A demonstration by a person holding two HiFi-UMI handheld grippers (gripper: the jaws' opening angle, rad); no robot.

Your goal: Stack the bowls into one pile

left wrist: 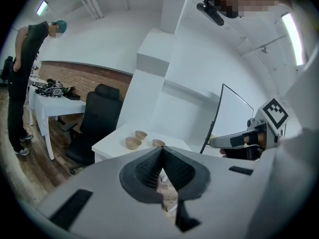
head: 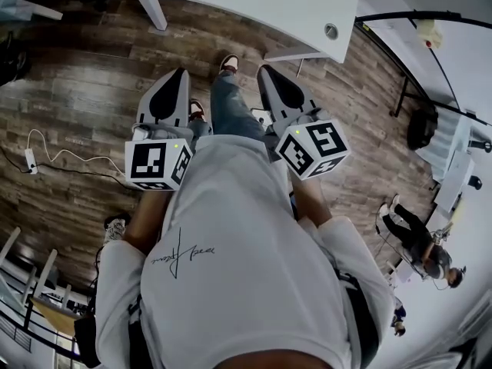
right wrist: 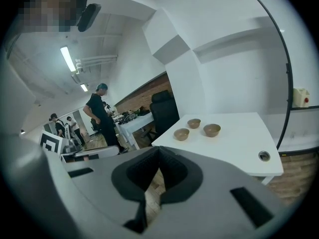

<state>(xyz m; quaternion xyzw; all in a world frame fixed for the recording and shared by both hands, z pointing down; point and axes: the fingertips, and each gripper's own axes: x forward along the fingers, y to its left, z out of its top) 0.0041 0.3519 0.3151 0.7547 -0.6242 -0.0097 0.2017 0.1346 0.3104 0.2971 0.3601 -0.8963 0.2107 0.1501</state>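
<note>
A plank floor (head: 69, 91) filled most of the head view, with the corner of a white table (head: 269, 6) at the top edge. Below it, the wearer's white shirt (head: 231, 267) took up the lower middle of that view. A black chair (right wrist: 164, 111) stood at the table's far end. Beyond it a person (right wrist: 99, 113) in dark clothes stood beside a second, cluttered table (left wrist: 45, 103).

Both tools were held in front of the body, over the floor and short of the table. The left gripper (head: 179, 72) pointed forward. In its own view its two dark pads met at the tip with nothing between them. The right gripper (head: 265, 69) lay just beside it and about parallel. Its pads were likewise pressed together on nothing. The marker cubes (head: 157, 164) sat at the near ends, close against the shirt.

Three tan bowls (right wrist: 194, 123) stood upright on the table, near the end by the chair and well apart from both grippers. They were close to one another but separate, none inside another. In the right gripper view, two sat nearer the chair and the third a little to their right.

A white cable (head: 61, 156) trailed over the floor on the left. A small round hole (right wrist: 263, 156) showed near the table's near corner.
</note>
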